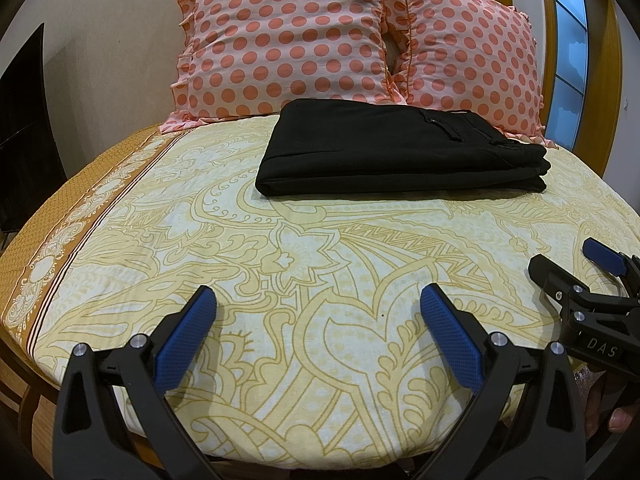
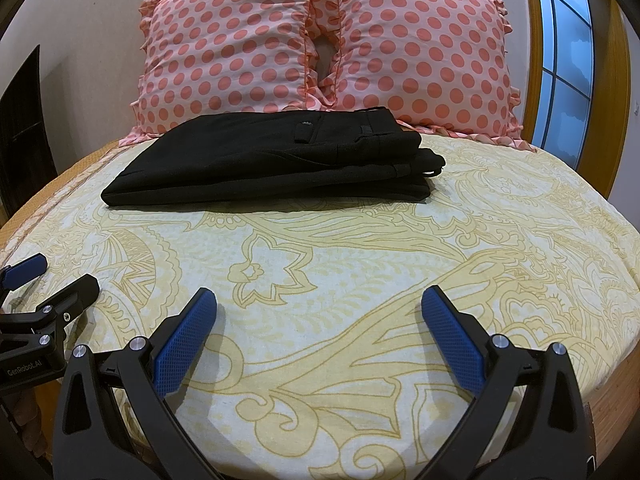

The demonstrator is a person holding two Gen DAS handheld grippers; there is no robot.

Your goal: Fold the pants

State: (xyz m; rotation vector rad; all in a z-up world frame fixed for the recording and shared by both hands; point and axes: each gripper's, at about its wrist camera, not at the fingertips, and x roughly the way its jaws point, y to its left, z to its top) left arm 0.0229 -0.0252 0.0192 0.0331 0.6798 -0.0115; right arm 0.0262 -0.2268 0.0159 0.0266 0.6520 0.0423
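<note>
Left gripper (image 1: pixel 318 300) and right gripper (image 2: pixel 319 300) hover low over the near end of the bed (image 1: pixel 320 272), side by side, jaws released wide, gripping nothing. One pair of black pants (image 1: pixel 400 152), folded into a stack, lies at the far end, just before two polka-dot pillows (image 1: pixel 288 40).

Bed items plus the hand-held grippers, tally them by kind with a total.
Polka-dot pillows: 2
Folded black pants: 1
Hand-held grippers: 2, left hand-held gripper, right hand-held gripper
Total: 5
</note>
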